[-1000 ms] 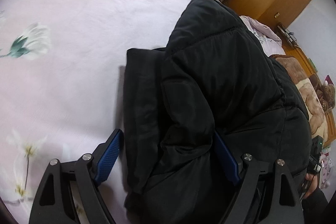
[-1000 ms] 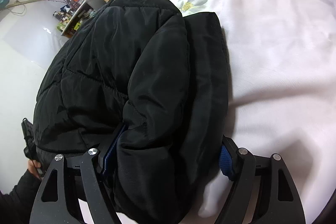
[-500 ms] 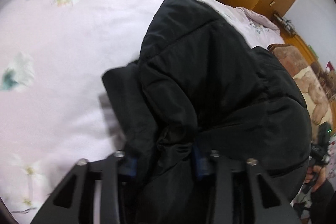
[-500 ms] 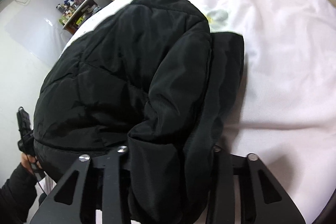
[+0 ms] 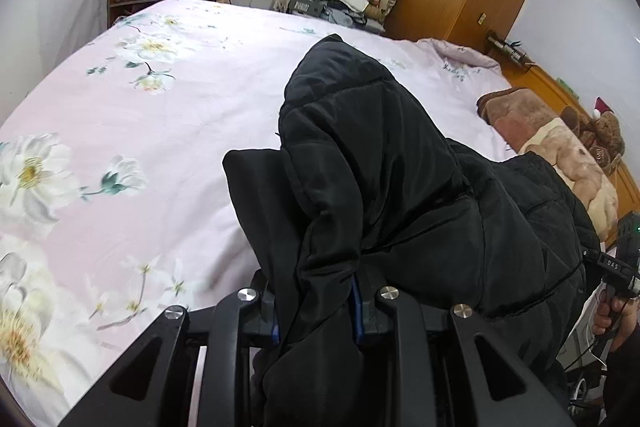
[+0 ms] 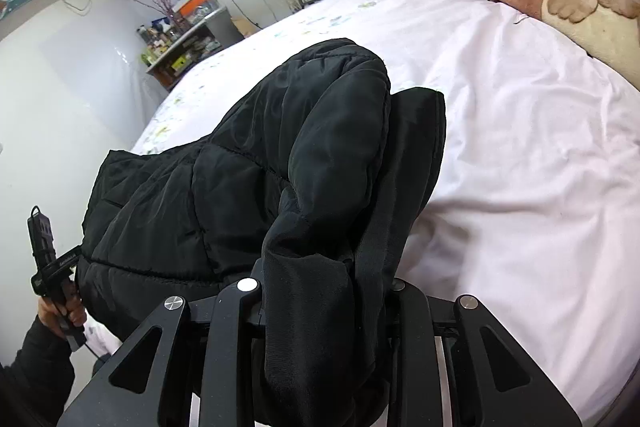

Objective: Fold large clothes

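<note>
Clearly the black padded jacket point(image 5: 392, 195) is bulky and soft: quilted, puffy, with a smooth shell that looks slippery, so a thin pinch of it could slide out. It fills the lower centre of both wrist views, its near edge raised off the pink flowered bedspread point(image 5: 120, 155) while its far part lies on the bed toward the upper middle of the frame. The left gripper point(image 5: 316, 311) has just been closing and now clamps a thick bunched fold of the jacket between its blue pads at the bottom of its view. The right gripper point(image 6: 324, 291) has likewise been closing and pinches a similar wad. I judge that several layers at a seam or hem give the surest hold, since the padding compresses and springs back.
</note>
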Demonstrator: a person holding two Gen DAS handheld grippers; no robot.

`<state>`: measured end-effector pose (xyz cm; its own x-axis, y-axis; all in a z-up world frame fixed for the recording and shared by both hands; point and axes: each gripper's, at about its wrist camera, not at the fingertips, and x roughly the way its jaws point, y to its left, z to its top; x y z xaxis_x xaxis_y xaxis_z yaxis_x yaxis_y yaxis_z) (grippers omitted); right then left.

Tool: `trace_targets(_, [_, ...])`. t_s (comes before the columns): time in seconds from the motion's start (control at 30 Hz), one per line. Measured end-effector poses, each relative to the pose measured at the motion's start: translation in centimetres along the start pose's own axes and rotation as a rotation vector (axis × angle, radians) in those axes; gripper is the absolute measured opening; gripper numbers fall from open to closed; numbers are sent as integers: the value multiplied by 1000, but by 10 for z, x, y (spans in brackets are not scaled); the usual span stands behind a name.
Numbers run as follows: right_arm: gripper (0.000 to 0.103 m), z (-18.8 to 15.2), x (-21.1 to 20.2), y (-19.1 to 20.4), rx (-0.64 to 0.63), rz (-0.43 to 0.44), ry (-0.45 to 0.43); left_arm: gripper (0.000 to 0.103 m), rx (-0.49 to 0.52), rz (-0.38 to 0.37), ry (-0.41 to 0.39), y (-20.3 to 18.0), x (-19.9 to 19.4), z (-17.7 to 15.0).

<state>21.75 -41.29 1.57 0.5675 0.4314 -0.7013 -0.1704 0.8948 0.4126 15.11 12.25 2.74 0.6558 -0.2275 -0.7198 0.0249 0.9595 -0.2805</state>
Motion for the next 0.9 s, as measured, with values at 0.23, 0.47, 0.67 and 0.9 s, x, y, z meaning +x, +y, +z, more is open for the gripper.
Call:
trace_targets(0.23, [27, 5, -7, 28, -26, 23, -21, 25, 3, 7, -32, 4, -16, 9])
trace_targets(0.47, [27, 37, 21, 54, -50, 49, -42, 25, 7, 35, -76, 29, -16, 42])
trace_targets(0.67, [27, 72, 69, 78, -40, 89, -60, 25, 6, 72, -107, 57, 5, 84])
trace_targets(0.9, [28, 114, 143, 98, -26, 107, -52, 26, 8, 113, -107, 96, 59, 134])
